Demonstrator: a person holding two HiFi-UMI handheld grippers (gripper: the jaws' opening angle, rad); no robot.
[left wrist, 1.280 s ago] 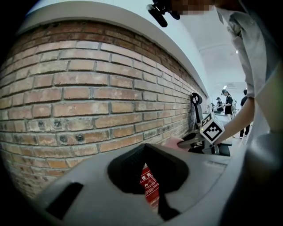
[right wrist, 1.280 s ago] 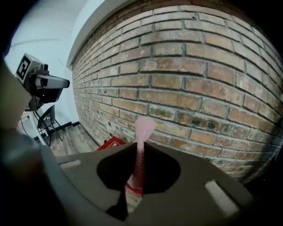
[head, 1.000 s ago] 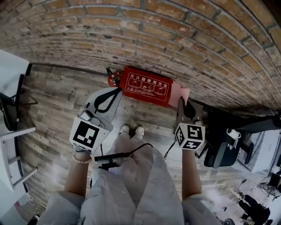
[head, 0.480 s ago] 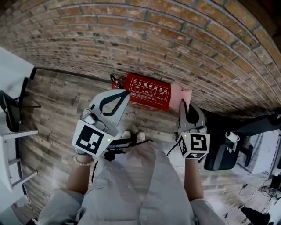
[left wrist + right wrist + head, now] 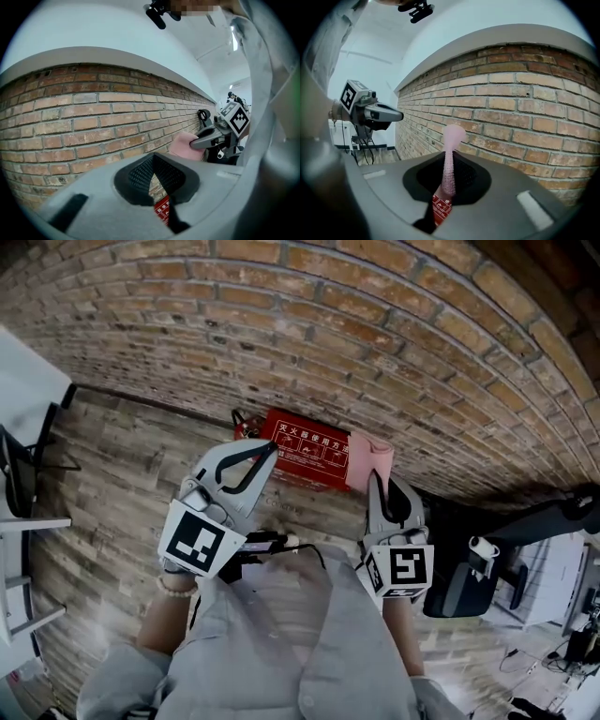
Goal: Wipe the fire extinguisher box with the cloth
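Observation:
The red fire extinguisher box [image 5: 309, 451] with white print lies on the wood floor against the brick wall. A pink cloth [image 5: 369, 461] stands up from my right gripper [image 5: 372, 480], which is shut on it, and the cloth overlaps the box's right end. In the right gripper view the cloth [image 5: 451, 150] rises between the jaws, with the red box [image 5: 440, 209] below. My left gripper [image 5: 269, 448] hangs over the box's left part, shut with nothing in it. In the left gripper view a strip of the box [image 5: 163, 212] shows under the jaws, with the cloth [image 5: 183, 143] to the right.
The brick wall [image 5: 375, 343] runs behind the box. An extinguisher's black valve and handle [image 5: 241, 423] stick out at the box's left end. A black office chair [image 5: 464, 568] stands at the right, and a white desk and dark frame [image 5: 23, 465] at the left.
Both grippers have moved forward toward the box. The cloth has gone from the box's right edge to overlapping its right end, and the left gripper's tips now reach over the box.

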